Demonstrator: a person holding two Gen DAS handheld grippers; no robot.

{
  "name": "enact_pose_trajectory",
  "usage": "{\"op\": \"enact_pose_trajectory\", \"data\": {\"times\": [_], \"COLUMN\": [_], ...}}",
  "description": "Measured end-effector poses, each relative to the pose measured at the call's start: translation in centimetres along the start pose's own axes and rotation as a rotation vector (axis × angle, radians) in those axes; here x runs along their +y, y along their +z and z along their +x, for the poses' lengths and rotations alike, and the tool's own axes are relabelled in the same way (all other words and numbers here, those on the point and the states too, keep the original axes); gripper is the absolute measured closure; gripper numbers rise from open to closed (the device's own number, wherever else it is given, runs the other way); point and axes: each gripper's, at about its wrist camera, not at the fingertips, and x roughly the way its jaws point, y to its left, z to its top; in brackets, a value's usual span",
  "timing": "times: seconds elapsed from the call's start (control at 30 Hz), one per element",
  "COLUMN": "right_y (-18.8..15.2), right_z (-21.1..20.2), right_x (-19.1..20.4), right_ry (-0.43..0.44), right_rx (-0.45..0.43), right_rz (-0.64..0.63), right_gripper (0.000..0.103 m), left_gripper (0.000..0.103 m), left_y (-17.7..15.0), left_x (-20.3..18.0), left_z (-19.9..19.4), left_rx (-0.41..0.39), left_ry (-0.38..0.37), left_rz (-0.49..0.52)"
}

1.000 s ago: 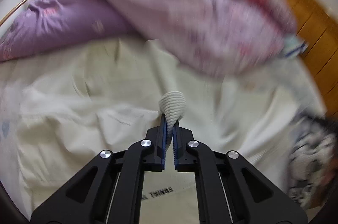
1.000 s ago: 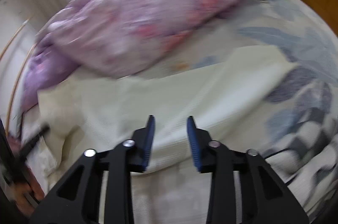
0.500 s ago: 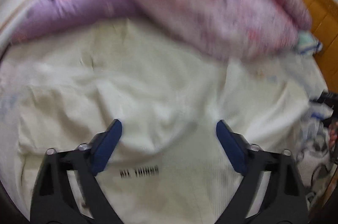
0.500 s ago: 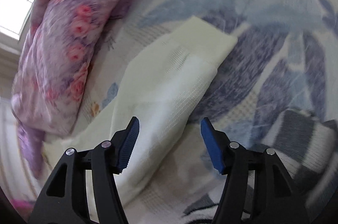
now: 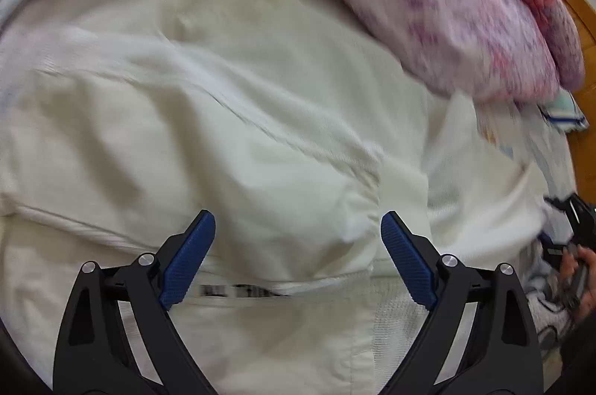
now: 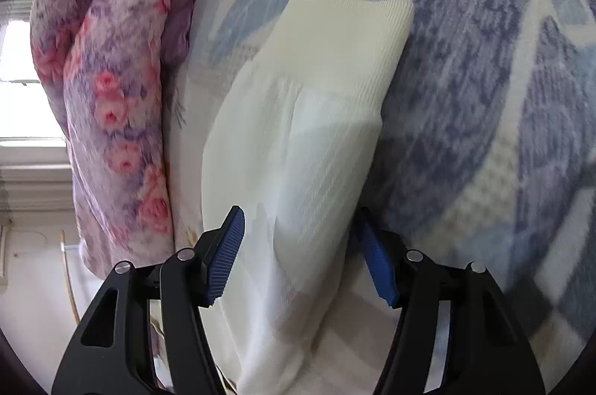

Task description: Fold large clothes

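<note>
A large cream knit garment [image 5: 260, 119] lies spread and wrinkled over the bed. My left gripper [image 5: 297, 220] hangs just above its body, jaws wide open, with a raised fold of the cloth below the gap and nothing gripped. In the right wrist view one sleeve [image 6: 298, 134] runs away from me to its ribbed cuff [image 6: 342, 29], flat on the sheet. My right gripper [image 6: 301, 214] straddles this sleeve with its jaws open. The blue pads [image 6: 227, 246] stand at the sleeve's two edges without pinching it.
A rolled purple floral quilt [image 5: 465, 15] [image 6: 111, 78] lies along the far side of the garment. The blue leaf-print sheet [image 6: 484, 97] covers the bed. A wooden headboard [image 5: 581, 33] and a pillow [image 5: 562, 111] sit at the right. A hand [image 5: 573, 268] shows at the right edge.
My left gripper let go of a ribbed roll of cloth, opened wide and sank toward the garment. My right gripper rolled, swung over to the sleeve and opened wider.
</note>
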Motion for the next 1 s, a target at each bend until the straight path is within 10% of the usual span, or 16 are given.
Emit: {"op": "enact_pose_trajectory", "data": {"times": [0.1,0.43,0.63,0.87,1.0], "right_y": [0.0,-6.4,-18.7,-41.0,-53.5], "right_z": [-1.2,-8.4,-9.4,-2.7,5.6], "right_x": [-0.6,10.2,22.3,33.8,36.3], "right_ry": [-0.018,-0.044,-0.04,0.109,0.112], "right_rx": [-0.091,-0.336,-0.372,-0.186,0.114], "right_rz": [0.027,-0.418,-0.774,-1.102,-1.245], "right_gripper": [0.096,0.099,0.099,0.099,0.093], "left_gripper": [0.016,0.014,0.014,0.014,0.014], "left_y": [-0.4,-0.6,0.0,1.0,0.5], "left_x": [-1.7,3.2,12.2,22.5,27.3], "left_z": [1.9,-4.1,-9.6,-14.1,-15.9], "left_rx": [0.062,-0.006,-0.082,-0.14,-0.151], "left_ry": [-0.022,-0.224,-0.116,-0.052,0.004], "left_rz": [0.07,-0.023,-0.119,-0.215,-0.232]}}
